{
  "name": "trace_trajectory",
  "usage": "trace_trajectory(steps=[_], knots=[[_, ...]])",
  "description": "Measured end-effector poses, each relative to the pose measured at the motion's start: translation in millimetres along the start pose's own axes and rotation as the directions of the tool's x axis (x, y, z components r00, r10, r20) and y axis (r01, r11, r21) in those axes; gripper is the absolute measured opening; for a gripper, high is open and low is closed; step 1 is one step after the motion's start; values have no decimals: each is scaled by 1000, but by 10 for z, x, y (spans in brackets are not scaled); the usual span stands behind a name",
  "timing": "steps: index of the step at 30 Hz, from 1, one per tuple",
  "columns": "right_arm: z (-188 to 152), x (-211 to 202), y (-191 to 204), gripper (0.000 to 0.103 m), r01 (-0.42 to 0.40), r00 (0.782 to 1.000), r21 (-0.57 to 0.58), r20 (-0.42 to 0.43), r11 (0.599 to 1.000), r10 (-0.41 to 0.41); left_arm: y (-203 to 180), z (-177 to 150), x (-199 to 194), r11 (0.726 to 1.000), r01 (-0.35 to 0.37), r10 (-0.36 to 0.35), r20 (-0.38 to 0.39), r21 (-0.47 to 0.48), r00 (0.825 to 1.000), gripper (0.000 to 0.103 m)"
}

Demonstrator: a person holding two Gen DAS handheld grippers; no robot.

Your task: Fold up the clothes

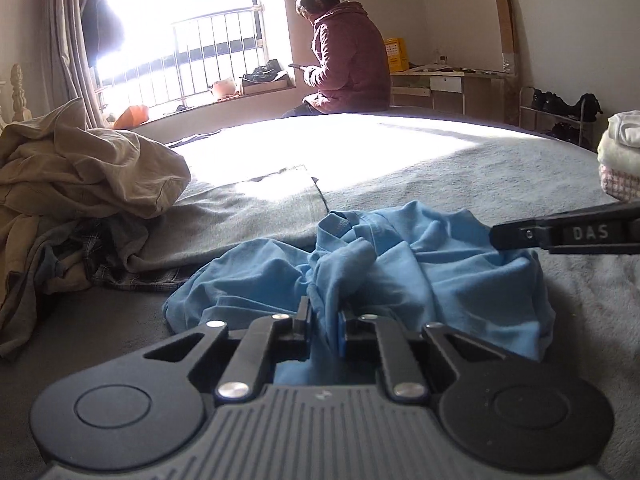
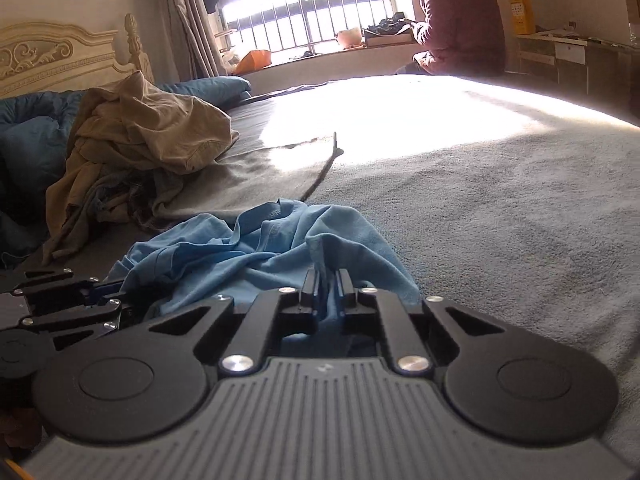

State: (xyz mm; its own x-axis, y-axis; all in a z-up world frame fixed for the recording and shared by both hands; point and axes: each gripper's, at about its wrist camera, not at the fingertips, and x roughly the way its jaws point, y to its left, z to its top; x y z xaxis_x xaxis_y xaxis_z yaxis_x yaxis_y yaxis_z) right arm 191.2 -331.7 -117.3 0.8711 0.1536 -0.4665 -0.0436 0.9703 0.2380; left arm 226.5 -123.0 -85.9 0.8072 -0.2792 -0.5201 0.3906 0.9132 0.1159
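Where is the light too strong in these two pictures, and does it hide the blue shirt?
Left wrist view: the window is blown out and the sunlit patch of the bed glares white; the blue shirt lies in shade and shows clearly. Right wrist view: the same glare on window and bed; the shirt stays readable; straight edges curve.

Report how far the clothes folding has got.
Done: a small stack of folded laundry sits at the right. In hand: the blue shirt, still crumpled on the bed, pinched by the left tool and right tool. Left: folding it, then the tan and plaid pile.
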Motion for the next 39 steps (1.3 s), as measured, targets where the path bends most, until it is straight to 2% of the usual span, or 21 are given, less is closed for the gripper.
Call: trace_trajectory(steps=[7, 11, 14, 18, 23, 24, 25, 26, 28, 29, 30, 31, 32, 33, 35, 36, 37, 38, 39], knots=[[-76, -924, -194, 1, -88, 992, 70, 93, 994, 81, 289, 37, -644, 987, 16, 0, 101, -159, 995, 9], [-133, -1419, -145, 1, -125, 987, 62, 113, 990, 118, 448, -42, -1228, 967, 75, -36, 161, -242, 986, 9], [-173, -1664, -49, 1, -163, 981, 46, 116, 986, 157, 559, -239, -1702, 946, 121, -69, 179, -301, 981, 9], [-151, -1440, 289, 1, -208, 978, 3, 31, 978, 208, 665, -703, -2171, 915, 148, -94, 160, -376, 983, 9], [-122, -1159, 712, 5, -268, 961, -45, -78, 962, 264, 612, -1280, -2193, 928, 138, -141, 18, -347, 990, 13], [-117, -1103, 797, 5, -280, 956, -53, -100, 958, 274, 606, -1347, -2179, 927, 136, -143, 5, -349, 990, 15], [-111, -1047, 882, 5, -293, 951, -62, -122, 954, 284, 605, -1408, -2176, 927, 129, -136, 5, -352, 991, 25], [-106, -990, 966, 9, -305, 945, -70, -144, 950, 293, 605, -1458, -2182, 927, 128, -130, 17, -352, 991, 40], [-94, -878, 1135, 21, -331, 932, -85, -188, 940, 311, 596, -1512, -2210, 930, 131, -121, 51, -343, 991, 59], [-89, -822, 1220, 31, -344, 924, -92, -210, 934, 319, 583, -1522, -2219, 935, 131, -115, 67, -330, 991, 62], [-78, -756, 1309, 38, -353, 918, -103, -230, 930, 323, 566, -1518, -2213, 940, 130, -111, 78, -316, 991, 62], [-42, -639, 1418, 42, -345, 921, -132, -237, 929, 309, 541, -1507, -2197, 944, 127, -105, 86, -303, 991, 62], [-6, -523, 1528, 50, -338, 924, -161, -245, 928, 294, 516, -1495, -2180, 949, 123, -100, 93, -290, 991, 62], [23, -399, 1636, 54, -328, 927, -192, -254, 925, 276, 494, -1484, -2160, 952, 121, -96, 101, -281, 990, 62], [13, -80, 1831, 56, -290, 934, -285, -292, 913, 206, 448, -1453, -2105, 955, 114, -87, 109, -274, 990, 53], [-21, 44, 1877, 53, -259, 939, -331, -305, 907, 157, 432, -1439, -2070, 956, 112, -84, 111, -272, 990, 49], [-80, 173, 1917, 49, -216, 945, -391, -313, 895, 92, 432, -1430, -2029, 954, 112, -84, 111, -277, 990, 36], [-128, 233, 1916, 18, -186, 949, -435, -312, 881, 46, 437, -1427, -2001, 950, 116, -87, 111, -289, 990, 25], [-151, 227, 1860, 3, -157, 954, -451, -299, 879, 17, 442, -1426, -1982, 945, 125, -95, 112, -301, 989, 21]])
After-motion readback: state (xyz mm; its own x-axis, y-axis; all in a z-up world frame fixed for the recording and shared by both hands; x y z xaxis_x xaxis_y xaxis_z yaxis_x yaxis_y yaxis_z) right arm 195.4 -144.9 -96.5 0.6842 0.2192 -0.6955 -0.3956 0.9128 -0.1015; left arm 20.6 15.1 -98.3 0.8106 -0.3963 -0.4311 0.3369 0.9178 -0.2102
